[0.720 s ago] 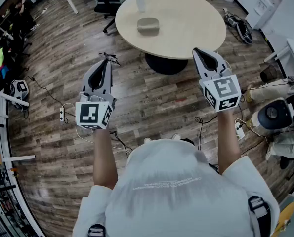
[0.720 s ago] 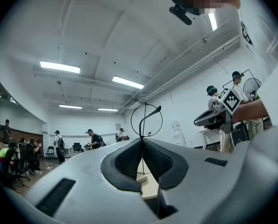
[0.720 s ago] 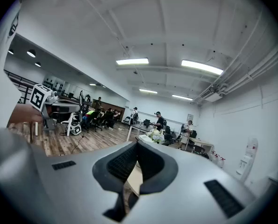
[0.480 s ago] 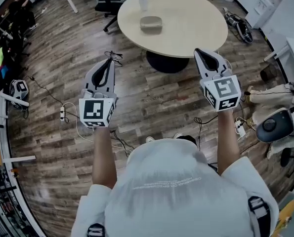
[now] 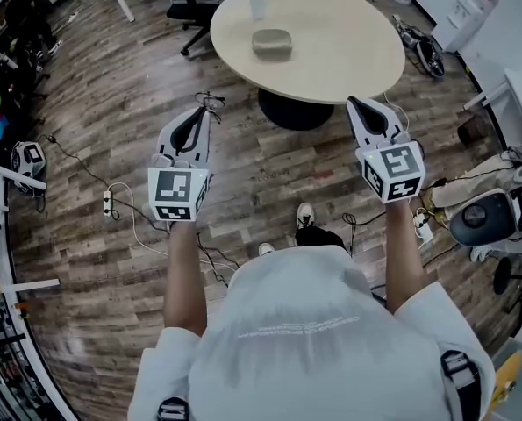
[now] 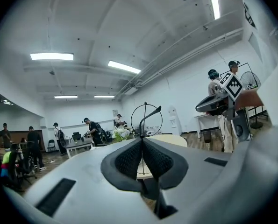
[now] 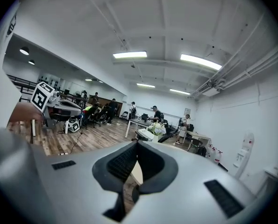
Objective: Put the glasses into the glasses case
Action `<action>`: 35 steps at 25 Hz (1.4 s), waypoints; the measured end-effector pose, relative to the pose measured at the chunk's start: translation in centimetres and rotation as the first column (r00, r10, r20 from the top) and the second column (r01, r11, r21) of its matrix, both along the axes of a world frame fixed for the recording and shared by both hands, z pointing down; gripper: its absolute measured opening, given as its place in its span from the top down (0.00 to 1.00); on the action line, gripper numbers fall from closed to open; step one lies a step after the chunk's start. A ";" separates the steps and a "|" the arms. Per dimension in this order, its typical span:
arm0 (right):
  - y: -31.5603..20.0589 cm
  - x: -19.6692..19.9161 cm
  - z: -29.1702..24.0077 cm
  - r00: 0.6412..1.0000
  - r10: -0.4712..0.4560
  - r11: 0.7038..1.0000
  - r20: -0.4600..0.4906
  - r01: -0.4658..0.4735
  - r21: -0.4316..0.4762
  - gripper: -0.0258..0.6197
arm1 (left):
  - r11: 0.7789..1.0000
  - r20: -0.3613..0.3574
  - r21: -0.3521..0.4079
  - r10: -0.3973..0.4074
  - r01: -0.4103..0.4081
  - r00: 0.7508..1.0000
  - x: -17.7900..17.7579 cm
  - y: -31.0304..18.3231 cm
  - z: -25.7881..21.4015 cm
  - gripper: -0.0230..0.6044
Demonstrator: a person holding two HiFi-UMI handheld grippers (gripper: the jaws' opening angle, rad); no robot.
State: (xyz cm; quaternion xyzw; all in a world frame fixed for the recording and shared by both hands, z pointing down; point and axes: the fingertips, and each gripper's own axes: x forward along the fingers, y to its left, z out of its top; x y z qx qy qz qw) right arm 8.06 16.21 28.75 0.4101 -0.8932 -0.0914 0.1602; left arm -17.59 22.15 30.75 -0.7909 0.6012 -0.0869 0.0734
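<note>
Wire-framed glasses point(image 6: 145, 120) sit pinched in the clenched fingers of the left gripper point(image 5: 206, 110) over the floor point(image 5: 111, 121), short of the round surface point(image 5: 339, 42) bearing the grey glasses case point(image 5: 272, 43), while the right gripper point(image 5: 353, 102) is clenched on nothing.

A round pale beige tabletop point(image 5: 348, 51) stands at the far middle of the scene on a dark round pedestal base point(image 5: 293, 112). An oval grey-green glasses case point(image 5: 271, 42) lies on it, left of its centre, closed. A clear glass vase point(image 5: 257, 0) with flowers stands upright at the far left rim, apart from the case. The brown wood-plank floor point(image 5: 103, 130) carries the base, and a white power strip point(image 5: 108, 203) with cables lies on it at the near left
</note>
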 end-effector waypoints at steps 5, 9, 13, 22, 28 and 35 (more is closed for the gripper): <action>-2.2 -0.9 1.6 1.000 -0.008 1.000 -0.006 0.008 -0.025 0.96 | 0.999 0.023 -0.039 -0.019 0.020 1.000 -0.5 -2.2 1.7 0.94; -5.7 -1.6 2.6 1.000 -0.029 0.999 -0.006 0.029 -0.016 0.96 | 1.000 0.060 -0.015 0.002 -0.001 0.998 -0.1 -4.9 1.5 0.94; -10.8 -2.6 3.4 0.998 -0.062 0.998 0.012 0.062 -0.002 0.96 | 0.999 0.094 0.024 -0.026 0.024 0.995 -0.6 -8.7 1.1 0.94; -25.2 -3.1 4.1 0.990 -0.141 0.990 -0.010 0.141 0.002 0.96 | 0.993 0.128 0.063 -0.107 0.099 0.986 0.7 -21.6 -0.1 0.94; -32.1 -2.8 4.6 0.984 -0.178 0.984 -0.014 0.178 -0.013 0.96 | 0.968 0.128 0.109 -0.237 0.224 0.963 0.2 -27.5 -0.7 0.94; -37.3 -3.2 4.9 0.982 -0.187 0.982 -0.005 0.187 -0.015 0.96 | 0.963 0.142 0.066 -0.269 0.262 0.953 -0.6 -33.4 1.0 0.94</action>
